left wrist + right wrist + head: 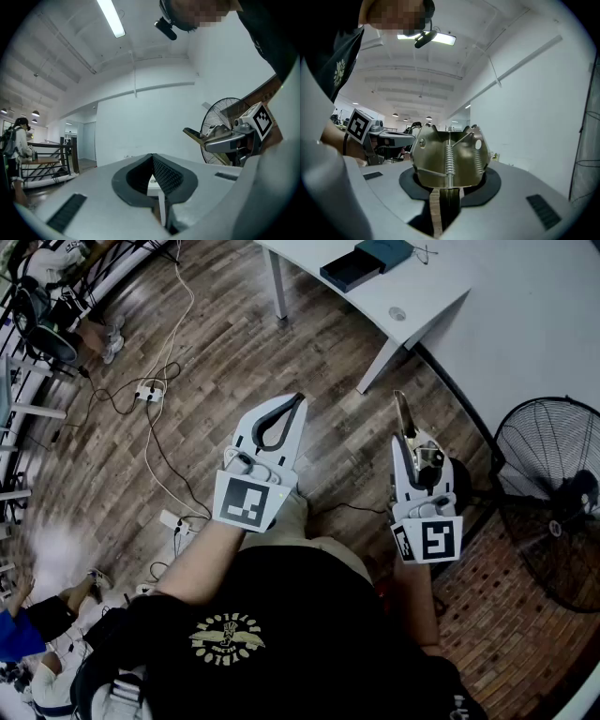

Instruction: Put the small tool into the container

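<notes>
As cables (155, 432) cross wood flooring (234, 352), right fingers (525, 187) pinch the small tool (450, 154).

White table (525, 306) at top right carries a dark box (349, 270) and a teal box (382, 251), touching, near its edge. Wood floor (234, 343) has loose cables (178, 306) and a power strip (148, 391) on it. A fan (553, 502) stands on the brick-pattern patch at right.

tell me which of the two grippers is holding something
The right gripper: its jaws clamp a brass-coloured spring clip. The left gripper has its jaws shut with nothing between them.
</notes>
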{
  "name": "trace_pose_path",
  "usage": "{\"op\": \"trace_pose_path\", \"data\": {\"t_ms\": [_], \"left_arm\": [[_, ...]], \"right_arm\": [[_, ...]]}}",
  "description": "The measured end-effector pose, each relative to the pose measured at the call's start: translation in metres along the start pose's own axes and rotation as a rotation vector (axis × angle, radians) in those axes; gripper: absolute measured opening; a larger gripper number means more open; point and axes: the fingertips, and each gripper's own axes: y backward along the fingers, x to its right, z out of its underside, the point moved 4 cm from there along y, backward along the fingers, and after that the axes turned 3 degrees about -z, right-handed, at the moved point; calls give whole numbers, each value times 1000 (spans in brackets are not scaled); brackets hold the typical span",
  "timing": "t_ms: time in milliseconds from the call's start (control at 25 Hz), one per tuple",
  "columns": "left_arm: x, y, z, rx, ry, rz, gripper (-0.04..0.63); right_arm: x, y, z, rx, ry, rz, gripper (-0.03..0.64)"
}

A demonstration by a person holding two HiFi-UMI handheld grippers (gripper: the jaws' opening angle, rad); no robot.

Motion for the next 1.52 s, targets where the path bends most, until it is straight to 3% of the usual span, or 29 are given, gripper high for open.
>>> {"op": "trace_pose_path", "data": {"t_ms": [200,360,560,880,1120,1520], "left_arm": [[-44,-32,21,-18,-8,2,8],[-68,-50,35,-43,-80,20,8],[-96,-69,54,-59,-18,8,8],[-137,-100,56,-45,-28,42,8],[-163,-120,53,-20,22,49,8],[-169,-140,47,4,39,60,6]], "right_arm": [[2,-63,11,-4,-7,-28,114],[4,-99,17,-9,-15,-42,114],[12,-129,25,-33,-34,-36,114],[24,-172,19,-61,-59,3,114],[29,-194,5,-55,-83,42,114],[38,-205,-3,-42,-62,76,114]]}}
